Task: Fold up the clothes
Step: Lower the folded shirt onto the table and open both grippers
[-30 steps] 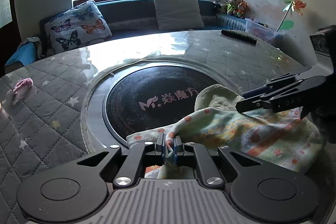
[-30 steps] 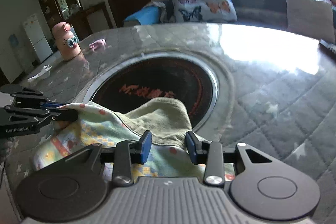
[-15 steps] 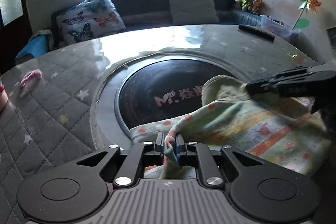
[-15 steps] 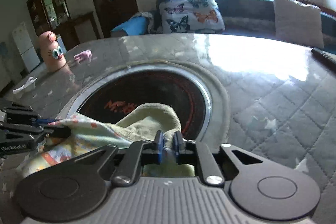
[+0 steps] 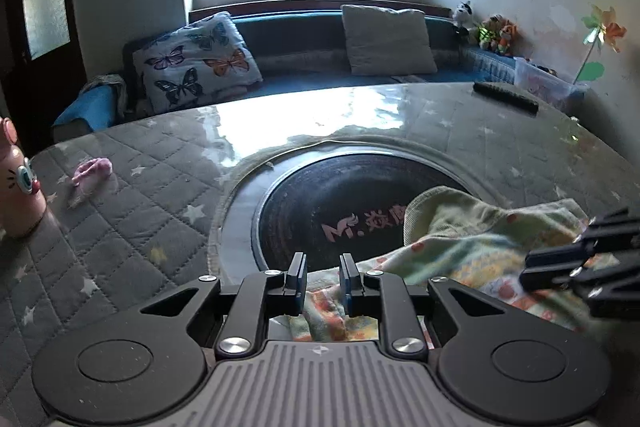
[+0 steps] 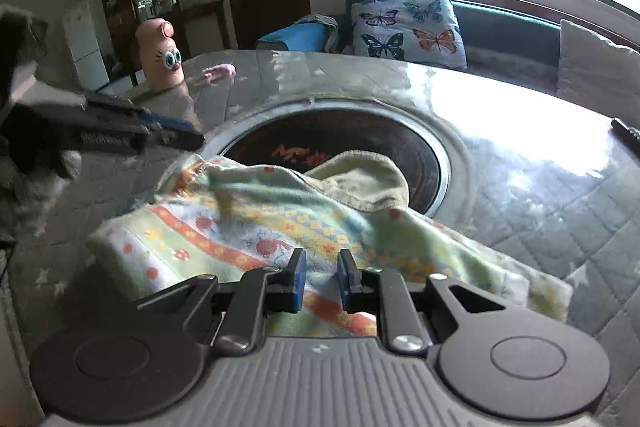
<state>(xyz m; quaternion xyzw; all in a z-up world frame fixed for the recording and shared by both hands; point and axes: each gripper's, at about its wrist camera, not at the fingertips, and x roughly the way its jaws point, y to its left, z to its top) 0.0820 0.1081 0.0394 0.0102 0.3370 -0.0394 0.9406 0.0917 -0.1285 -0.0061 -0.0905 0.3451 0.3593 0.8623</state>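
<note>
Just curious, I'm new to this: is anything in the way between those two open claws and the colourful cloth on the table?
Nothing visible. The patterned garment lies directly beneath the right gripper and the left gripper, both open.

The left gripper points forward and level, its blue-padded fingers parted with a clear gap. The right gripper is posed alike, fingers apart, gripping nothing.
</note>
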